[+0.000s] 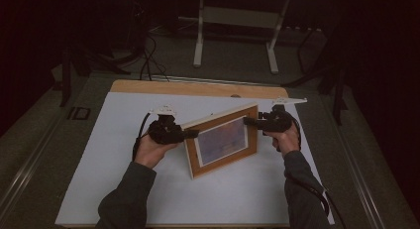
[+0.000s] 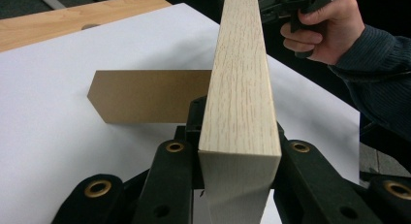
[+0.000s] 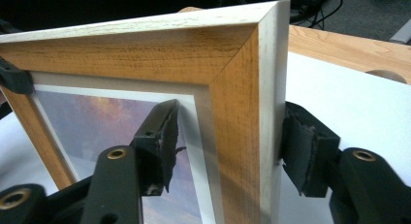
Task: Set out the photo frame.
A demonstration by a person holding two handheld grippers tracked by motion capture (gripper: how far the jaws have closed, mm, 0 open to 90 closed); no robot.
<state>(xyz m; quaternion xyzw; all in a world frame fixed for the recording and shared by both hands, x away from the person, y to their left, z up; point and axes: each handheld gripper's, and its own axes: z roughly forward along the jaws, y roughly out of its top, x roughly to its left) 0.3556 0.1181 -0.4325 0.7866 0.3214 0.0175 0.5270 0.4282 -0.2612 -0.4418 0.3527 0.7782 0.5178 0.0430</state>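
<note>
I see the picture frame (image 1: 223,140) standing upright on the white sheet (image 1: 124,189), between both tongs. The left gripper (image 1: 190,134) clamps its left edge. The right gripper (image 1: 250,121) straddles the right edge; its front pad seems not yet touching the glass.

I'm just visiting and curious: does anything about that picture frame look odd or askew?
The picture frame stands crooked on the white sheet, turned at an angle to its edges, with a claw at each end. It shows no damage, and nothing is spilled.
</note>
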